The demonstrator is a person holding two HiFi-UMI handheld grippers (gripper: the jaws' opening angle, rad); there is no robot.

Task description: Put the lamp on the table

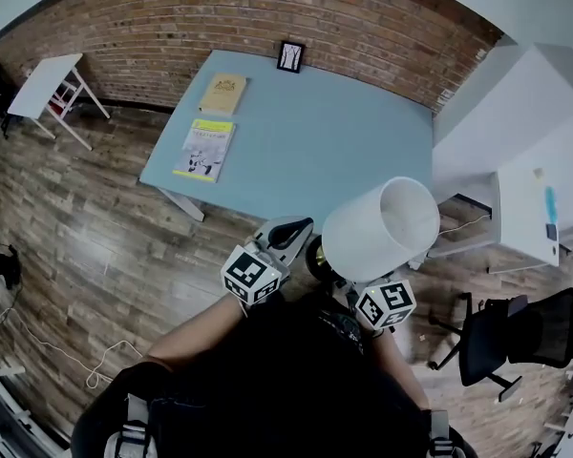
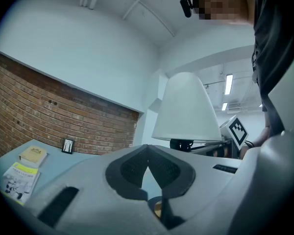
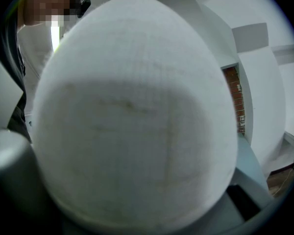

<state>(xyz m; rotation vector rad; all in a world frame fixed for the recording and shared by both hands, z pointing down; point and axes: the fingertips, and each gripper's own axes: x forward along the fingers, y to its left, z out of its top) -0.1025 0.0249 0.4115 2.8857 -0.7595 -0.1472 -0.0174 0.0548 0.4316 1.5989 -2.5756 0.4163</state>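
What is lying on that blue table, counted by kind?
Books: 2 (tan book, yellow-topped booklet)
Picture frame: 1
Total: 3; the lamp is not on it yet.

Soft, even indoor light falls on the blue table (image 1: pixel 315 141), leaving only faint shadows. Ceiling strip lights (image 2: pixel 229 83) glare white in the left gripper view. Fisheye distortion bows the brick wall (image 1: pixel 267 17), and every view darkens to black at its corners. The lamp (image 3: pixel 132 116) fills the right gripper view, blurred, with its lower half in shadow.
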